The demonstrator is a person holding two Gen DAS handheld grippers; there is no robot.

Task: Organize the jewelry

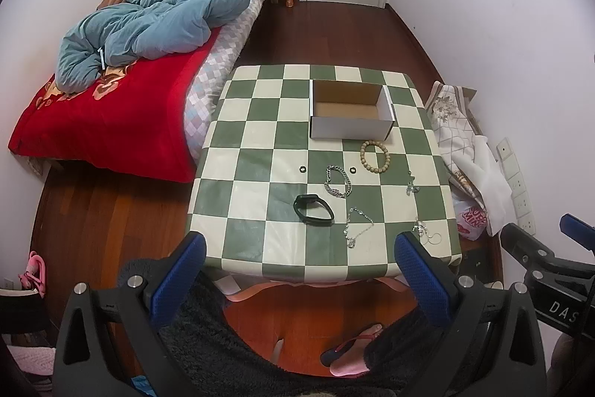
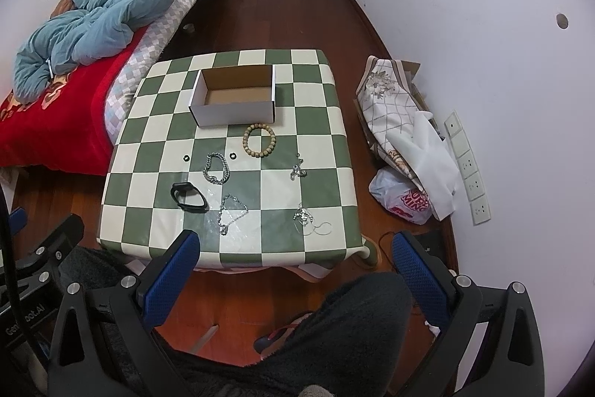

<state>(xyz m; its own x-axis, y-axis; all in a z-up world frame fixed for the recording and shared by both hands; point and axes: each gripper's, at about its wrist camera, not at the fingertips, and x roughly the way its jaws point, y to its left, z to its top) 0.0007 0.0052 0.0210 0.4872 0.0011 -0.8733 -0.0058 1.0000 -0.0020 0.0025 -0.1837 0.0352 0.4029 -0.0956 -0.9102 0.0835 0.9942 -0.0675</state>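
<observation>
On the checkered tabletop (image 1: 260, 121) in this bedroom, I see the cardboard box (image 1: 349, 110) near the far edge empty, every piece — bead bracelet (image 1: 375, 157), chain bracelet (image 1: 337, 182), black band (image 1: 313, 209), necklaces — lying loose toward the near edge, so nothing's sorted yet, and my left gripper (image 1: 297, 270) and right gripper (image 2: 295, 270) both gape wide, holding nothing.

**Hidden and unclear**

The box (image 1: 349, 121) near wall hides part of its floor. At lower right in the left wrist view, a blue pad covers part of a thin chain (image 1: 427, 233). Two small rings (image 2: 186, 157) are too tiny to tell.
</observation>
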